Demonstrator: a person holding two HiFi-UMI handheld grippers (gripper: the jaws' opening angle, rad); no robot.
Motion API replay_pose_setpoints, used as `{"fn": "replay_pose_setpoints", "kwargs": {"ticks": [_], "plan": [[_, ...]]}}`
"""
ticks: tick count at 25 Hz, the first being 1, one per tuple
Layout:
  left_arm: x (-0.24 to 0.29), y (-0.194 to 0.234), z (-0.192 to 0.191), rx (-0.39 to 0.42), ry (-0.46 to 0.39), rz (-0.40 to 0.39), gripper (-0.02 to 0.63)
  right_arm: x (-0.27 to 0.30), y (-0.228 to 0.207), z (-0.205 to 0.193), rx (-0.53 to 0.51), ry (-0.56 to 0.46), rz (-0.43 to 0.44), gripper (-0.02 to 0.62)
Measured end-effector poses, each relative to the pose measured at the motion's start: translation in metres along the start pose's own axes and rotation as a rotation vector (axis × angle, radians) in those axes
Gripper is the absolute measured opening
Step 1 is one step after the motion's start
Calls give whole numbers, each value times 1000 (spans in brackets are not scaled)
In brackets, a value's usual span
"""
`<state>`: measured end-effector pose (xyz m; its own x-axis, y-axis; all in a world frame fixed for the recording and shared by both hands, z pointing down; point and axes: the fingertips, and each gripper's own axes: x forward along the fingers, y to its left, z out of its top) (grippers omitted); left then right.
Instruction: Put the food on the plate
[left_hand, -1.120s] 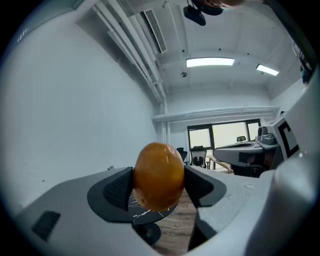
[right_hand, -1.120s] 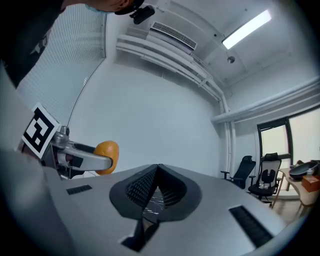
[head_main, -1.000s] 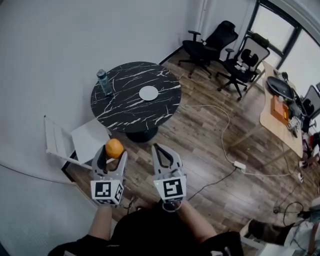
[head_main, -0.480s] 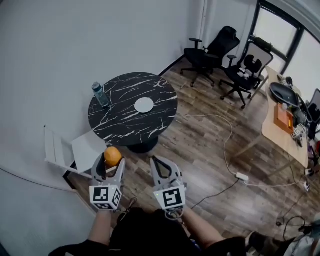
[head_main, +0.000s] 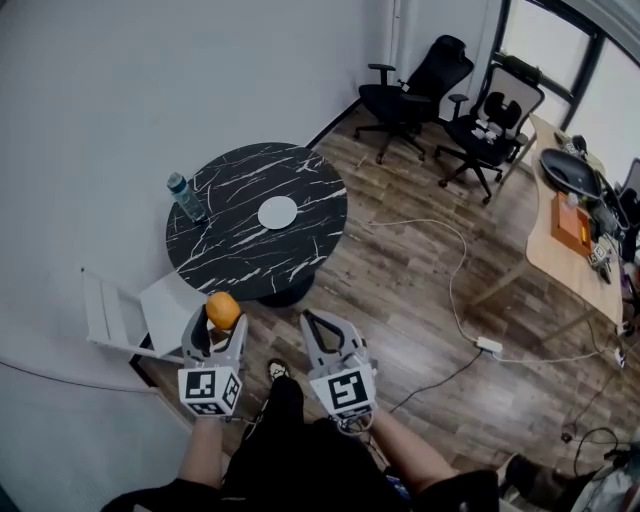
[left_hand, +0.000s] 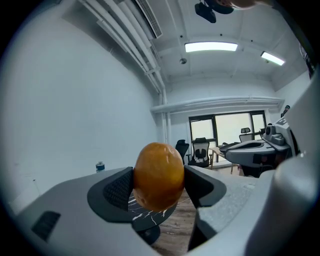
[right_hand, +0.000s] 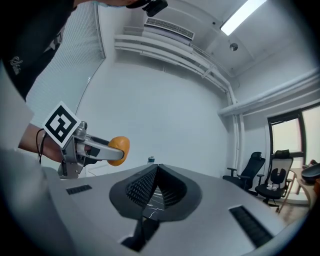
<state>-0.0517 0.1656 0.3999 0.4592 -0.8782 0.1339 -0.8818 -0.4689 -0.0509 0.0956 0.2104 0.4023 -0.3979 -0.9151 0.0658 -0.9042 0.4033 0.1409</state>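
Black marble with white veins tops the round table (head_main: 230, 260), where a small white plate (head_main: 278, 212) lies near the middle and a water bottle (head_main: 185, 197) stands upright by the far left rim, apart from the plate. The orange (left_hand: 159, 175) is not on the table: it is clamped between the pads of the left gripper (head_main: 222, 322), held in the air well short of the plate, above a white chair (head_main: 165, 305) in the head view. The right gripper (right_hand: 156, 172) hangs just beside the left one, its jaws pressed together pad against pad. Farther back, black office chairs (head_main: 410, 85) stand on the wood floor (head_main: 420, 300), and a white power strip (head_main: 488, 347) lies on the boards.
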Motion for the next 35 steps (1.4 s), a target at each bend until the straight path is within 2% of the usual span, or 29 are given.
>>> {"fn": "replay_pose_setpoints", "kwargs": {"ticks": [6, 14, 22, 30, 35], "plan": [[52, 26, -6, 3, 23, -42, 316, 41, -15, -10, -13, 44, -11, -3], [122, 84, 4, 18, 30, -114, 315, 115, -23, -26, 27, 152, 42, -3], [187, 140, 14, 12, 13, -201, 316, 190, -34, -36, 59, 212, -5, -3], [240, 148, 1, 30, 40, -307, 316, 241, -47, -52, 90, 241, -65, -3], [275, 136, -15, 44, 82, -360, 314, 265, -65, -62, 120, 245, -61, -3]]}}
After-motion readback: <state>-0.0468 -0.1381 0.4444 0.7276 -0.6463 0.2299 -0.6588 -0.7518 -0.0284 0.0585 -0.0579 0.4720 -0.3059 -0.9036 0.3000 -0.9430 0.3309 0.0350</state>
